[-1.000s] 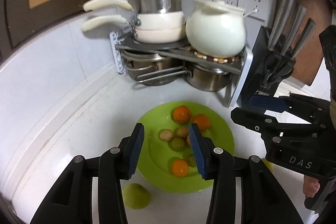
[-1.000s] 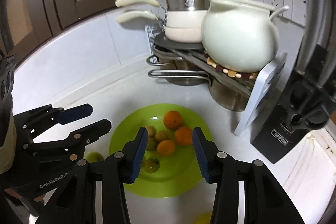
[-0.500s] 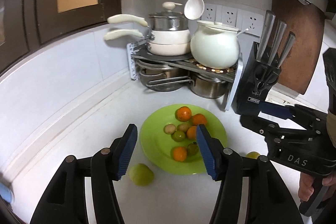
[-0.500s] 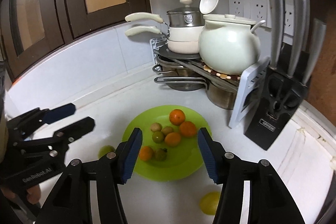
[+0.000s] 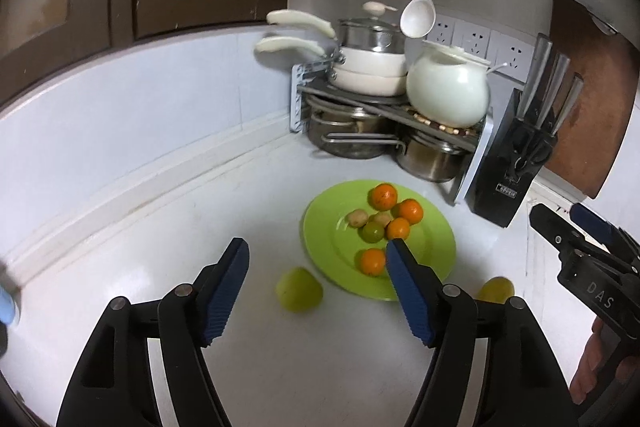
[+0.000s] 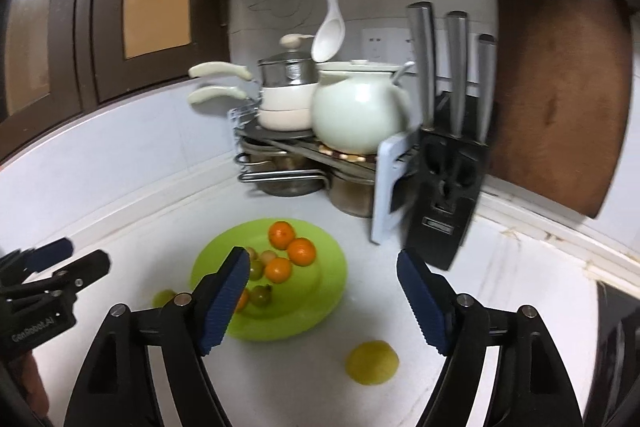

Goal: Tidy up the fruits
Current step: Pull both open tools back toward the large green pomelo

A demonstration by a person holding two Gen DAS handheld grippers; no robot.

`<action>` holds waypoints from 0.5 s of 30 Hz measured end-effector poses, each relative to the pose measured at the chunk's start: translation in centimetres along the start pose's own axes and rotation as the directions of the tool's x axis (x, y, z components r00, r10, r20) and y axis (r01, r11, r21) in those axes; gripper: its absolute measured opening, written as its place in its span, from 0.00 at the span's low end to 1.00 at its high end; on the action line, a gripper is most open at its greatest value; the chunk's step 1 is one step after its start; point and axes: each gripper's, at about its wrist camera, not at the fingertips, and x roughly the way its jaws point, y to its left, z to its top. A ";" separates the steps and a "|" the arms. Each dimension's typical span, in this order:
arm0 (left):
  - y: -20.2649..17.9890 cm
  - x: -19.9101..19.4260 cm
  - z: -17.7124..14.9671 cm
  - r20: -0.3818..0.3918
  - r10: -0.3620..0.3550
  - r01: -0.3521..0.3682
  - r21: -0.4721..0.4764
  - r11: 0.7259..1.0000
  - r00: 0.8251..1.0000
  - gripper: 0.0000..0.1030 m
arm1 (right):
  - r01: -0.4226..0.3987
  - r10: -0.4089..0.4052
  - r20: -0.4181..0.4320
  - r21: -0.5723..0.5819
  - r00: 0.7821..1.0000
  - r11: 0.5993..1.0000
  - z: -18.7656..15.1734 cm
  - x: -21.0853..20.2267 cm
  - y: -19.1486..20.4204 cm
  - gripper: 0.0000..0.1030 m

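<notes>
Dim, even indoor light leaves soft shadows on the white counter (image 5: 160, 235), fisheye distortion bends and blackens all edges, and the right-wrist view shows motion blur.

Black fingers (image 5: 224, 291); ribbed blue pads; silver screws.

Both grippers hang in the air, fingers pointing forward and slightly down. The left gripper (image 5: 316, 287) has its jaws spread wide, nothing between the blue pads (image 5: 226, 287). The right gripper (image 6: 324, 301) is spread just as wide and also holds nothing. Each shows at the edge of the other's view, well apart. A bit of skin, probably the person's right hand (image 5: 592, 363), grips the right tool's handle.
</notes>
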 end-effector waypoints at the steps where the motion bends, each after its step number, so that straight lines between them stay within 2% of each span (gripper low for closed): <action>1: 0.2 0.1 -0.4 -0.005 0.003 -0.003 -0.005 1.000 1.000 0.68 | 0.006 -0.006 -0.003 0.009 1.000 1.000 -0.2 0.0 0.0 0.76; 6: 0.9 0.6 -1.4 -0.023 0.007 -0.007 -0.012 1.000 1.000 0.70 | 0.021 -0.017 -0.038 0.095 0.999 0.995 -1.9 0.4 -0.4 0.76; 12: 0.9 1.3 -2.8 0.002 0.049 -0.049 0.032 0.998 0.999 0.72 | 0.056 -0.037 -0.086 0.236 0.996 0.970 -4.1 1.4 -1.7 0.76; 15: 0.8 1.7 -3.6 0.008 0.048 -0.048 0.053 0.997 0.999 0.74 | 0.089 -0.062 -0.107 0.260 0.992 0.962 -5.0 2.0 -2.2 0.76</action>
